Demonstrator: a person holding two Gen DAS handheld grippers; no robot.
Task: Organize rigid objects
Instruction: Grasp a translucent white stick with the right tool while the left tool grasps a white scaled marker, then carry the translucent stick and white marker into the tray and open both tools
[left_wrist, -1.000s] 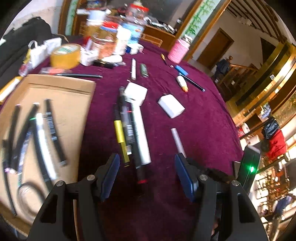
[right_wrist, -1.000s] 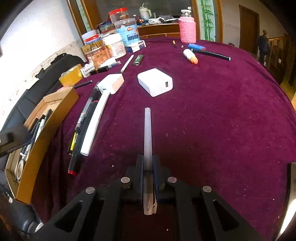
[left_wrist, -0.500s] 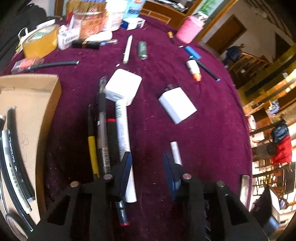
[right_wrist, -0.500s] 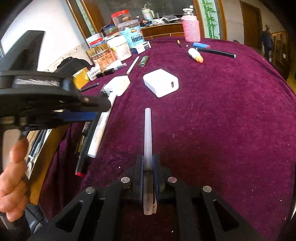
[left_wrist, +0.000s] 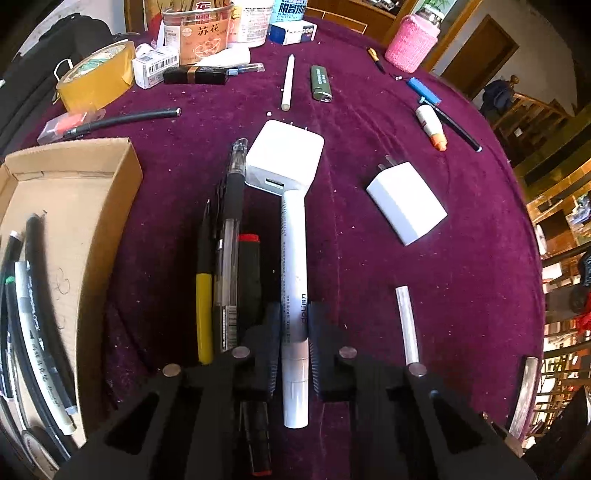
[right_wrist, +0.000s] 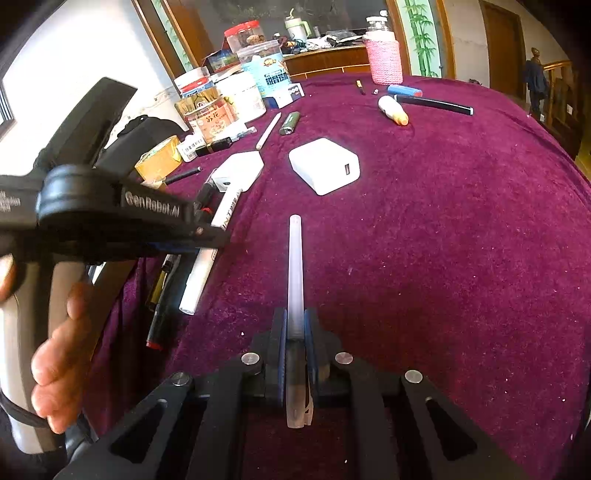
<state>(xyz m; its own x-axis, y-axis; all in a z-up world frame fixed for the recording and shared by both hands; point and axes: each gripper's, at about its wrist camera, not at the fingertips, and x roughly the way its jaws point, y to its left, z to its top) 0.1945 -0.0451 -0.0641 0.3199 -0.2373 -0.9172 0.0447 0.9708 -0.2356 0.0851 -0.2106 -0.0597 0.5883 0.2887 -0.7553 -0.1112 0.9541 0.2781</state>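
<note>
Now left tongs (left_wrist: 293, 332) closing on white marker (left_wrist: 293, 266), right tongs (right_wrist: 295, 332) clamped on clear tube (right_wrist: 295, 269).

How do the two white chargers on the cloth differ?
The left charger lies square to the camera with the white marker butting against it; the right charger lies turned diagonally, apart from everything. Both are white blocks with metal prongs, flat on the purple cloth.

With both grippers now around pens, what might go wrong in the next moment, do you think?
1. The left gripper is closing on the white marker, whose far end touches the white charger; lifting may nudge it.
2. The black marker lies tight alongside and could be dragged.
3. The right gripper holds the clear pen near one end; it may tip.
</note>
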